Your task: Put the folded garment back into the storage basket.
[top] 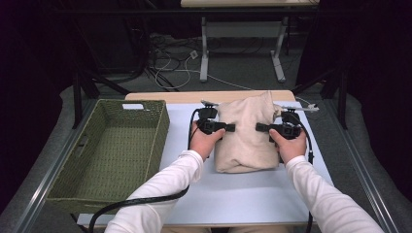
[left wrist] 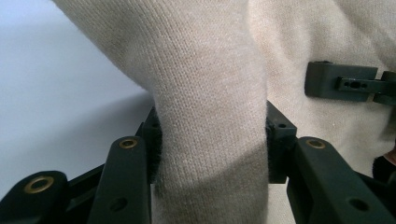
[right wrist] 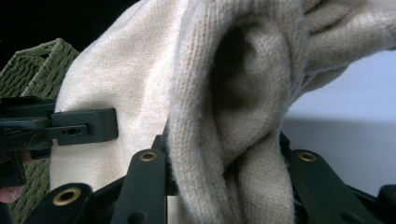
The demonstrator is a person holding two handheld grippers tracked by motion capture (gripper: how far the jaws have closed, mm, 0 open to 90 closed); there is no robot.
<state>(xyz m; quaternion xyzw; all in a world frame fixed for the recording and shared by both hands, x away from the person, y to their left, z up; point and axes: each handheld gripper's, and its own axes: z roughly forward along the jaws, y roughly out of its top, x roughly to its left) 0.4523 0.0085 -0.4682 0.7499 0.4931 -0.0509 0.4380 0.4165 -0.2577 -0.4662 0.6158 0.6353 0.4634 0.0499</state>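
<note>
A beige knit garment (top: 246,133), folded into a thick bundle, hangs between two hand-held grippers over the white table (top: 243,191). My left gripper (top: 231,127) grips its left edge, and the left gripper view shows a thick roll of the knit (left wrist: 212,140) pinched between the jaws. On the other side my right gripper (top: 259,127) is shut on the right edge; a bunched fold of the knit (right wrist: 229,154) fills its jaws. The garment's lower end rests on the table. Each gripper view shows the other gripper (left wrist: 350,84) (right wrist: 70,126) against the cloth.
A green woven basket (top: 77,160), empty, stands at the table's left side. Beyond the table's far wooden edge (top: 209,95) lie cables on a grey floor and the legs of another table (top: 204,53).
</note>
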